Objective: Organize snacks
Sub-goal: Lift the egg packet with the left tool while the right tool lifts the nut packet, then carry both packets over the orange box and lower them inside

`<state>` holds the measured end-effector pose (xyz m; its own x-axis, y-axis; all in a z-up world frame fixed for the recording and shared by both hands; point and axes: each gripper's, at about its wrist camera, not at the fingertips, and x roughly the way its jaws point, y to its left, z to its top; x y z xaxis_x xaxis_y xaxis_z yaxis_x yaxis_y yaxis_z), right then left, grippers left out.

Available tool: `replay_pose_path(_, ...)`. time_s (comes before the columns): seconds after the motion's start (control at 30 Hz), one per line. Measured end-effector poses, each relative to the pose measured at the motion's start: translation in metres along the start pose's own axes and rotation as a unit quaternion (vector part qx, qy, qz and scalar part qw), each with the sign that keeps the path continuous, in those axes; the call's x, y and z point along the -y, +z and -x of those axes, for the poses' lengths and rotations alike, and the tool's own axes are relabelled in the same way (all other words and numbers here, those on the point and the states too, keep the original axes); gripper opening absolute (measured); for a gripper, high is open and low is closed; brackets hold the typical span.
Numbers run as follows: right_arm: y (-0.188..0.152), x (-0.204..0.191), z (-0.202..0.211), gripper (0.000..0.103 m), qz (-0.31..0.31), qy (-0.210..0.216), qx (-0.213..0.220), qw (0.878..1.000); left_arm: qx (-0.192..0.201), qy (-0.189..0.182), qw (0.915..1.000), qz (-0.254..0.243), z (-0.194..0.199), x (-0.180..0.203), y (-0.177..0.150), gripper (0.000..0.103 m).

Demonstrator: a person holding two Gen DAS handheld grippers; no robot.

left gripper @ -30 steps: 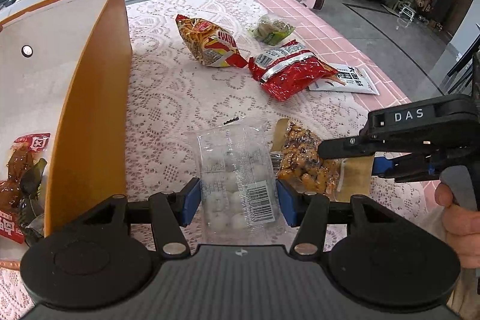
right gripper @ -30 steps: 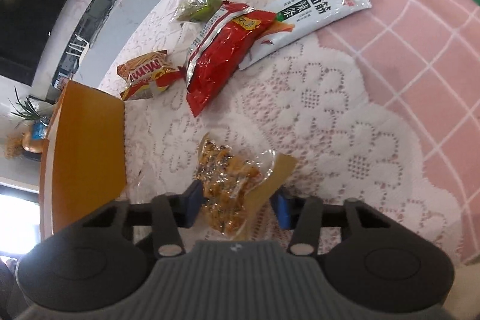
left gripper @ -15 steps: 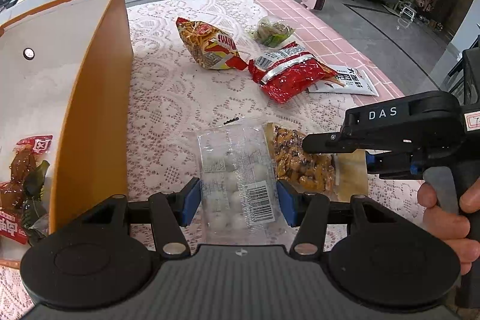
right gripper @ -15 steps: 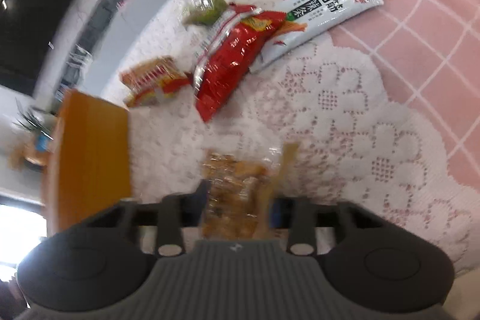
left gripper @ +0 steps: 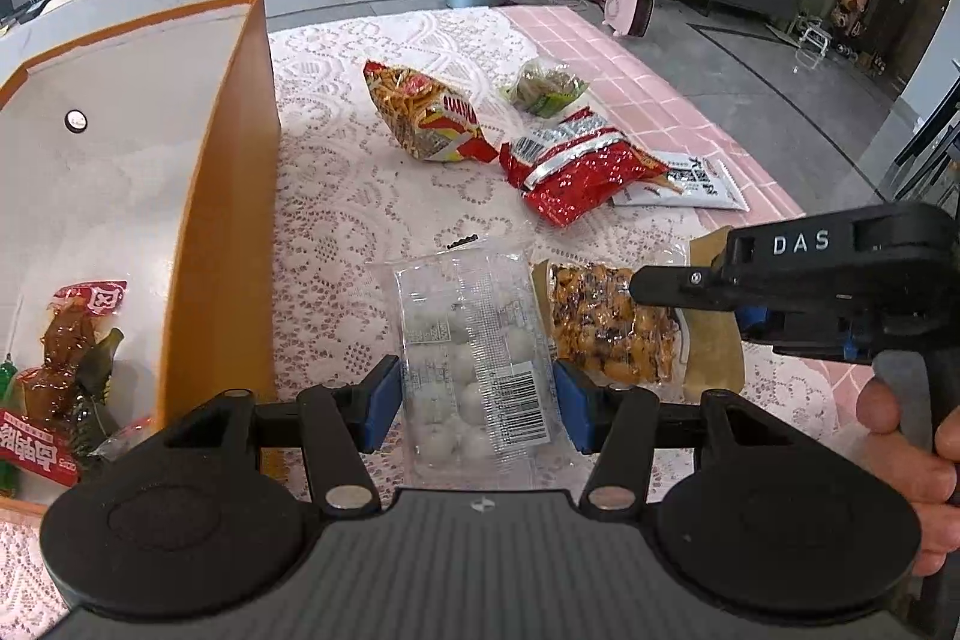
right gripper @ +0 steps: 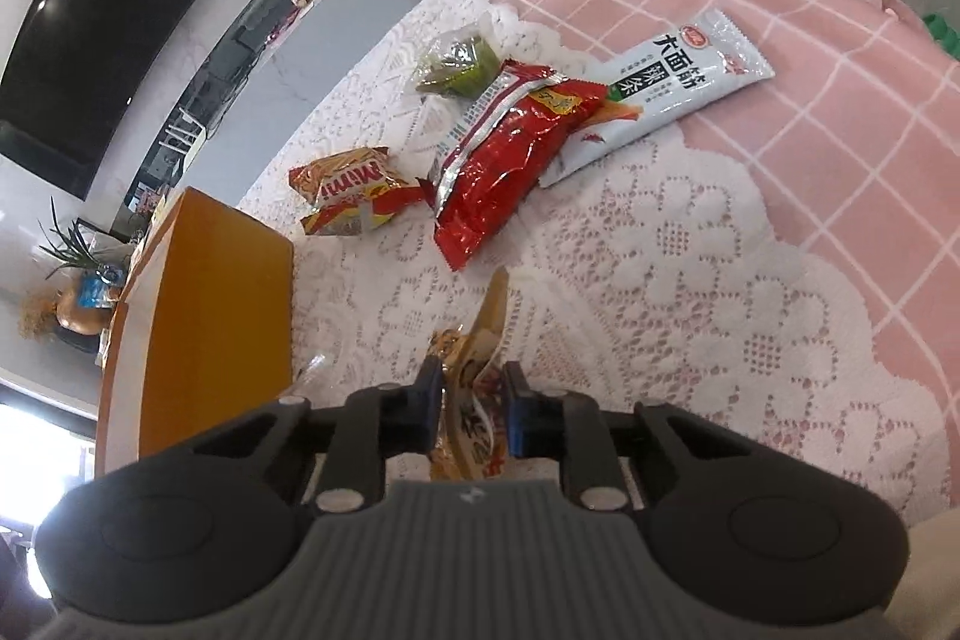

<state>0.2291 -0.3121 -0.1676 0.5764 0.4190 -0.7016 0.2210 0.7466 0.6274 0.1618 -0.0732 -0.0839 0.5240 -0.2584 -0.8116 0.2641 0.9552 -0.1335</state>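
The left gripper (left gripper: pixel 475 403) stands wide around a clear packet of white balls (left gripper: pixel 471 358) lying on the lace tablecloth (left gripper: pixel 336 220). Just beside it, the right gripper (right gripper: pixel 471 409) pinches a tan packet of brown nuggets (right gripper: pixel 474 388). Farther off lies a red foil bag (left gripper: pixel 576 172).

Both wrist views low, close above table; share red snack bag (left gripper: pixel 576 172).

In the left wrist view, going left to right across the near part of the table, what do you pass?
Orange box → clear pack of white balls between the left gripper fingers → brown snack bag → right gripper.
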Motion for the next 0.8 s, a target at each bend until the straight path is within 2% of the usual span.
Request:
replay_pose_path(0.13, -0.004, -0.006, 0.014, 0.015, 0.014, -0.002, 0.020, 1.000, 0.012, -0.004, 0.9999, 0.004, 0.012, -0.001, 0.001, 0.062)
replay_pose_path(0.17, -0.004, -0.009, 0.018, 0.011, 0.019, -0.002, 0.025, 0.999, 0.015, -0.005, 0.9999, 0.005, 0.015, -0.001, 0.001, 0.062)
replay_pose_path(0.53, -0.014, -0.042, 0.060, 0.010, 0.063, 0.005, 0.068, 0.996, 0.059, -0.017, 0.9980, 0.012, 0.055, -0.003, 0.005, 0.062)
replay_pose_path(0.8, -0.024, -0.085, 0.094, 0.010, 0.119, 0.019, 0.111, 0.986, 0.111, -0.006, 0.9937, 0.016, 0.096, -0.019, 0.014, 0.062)
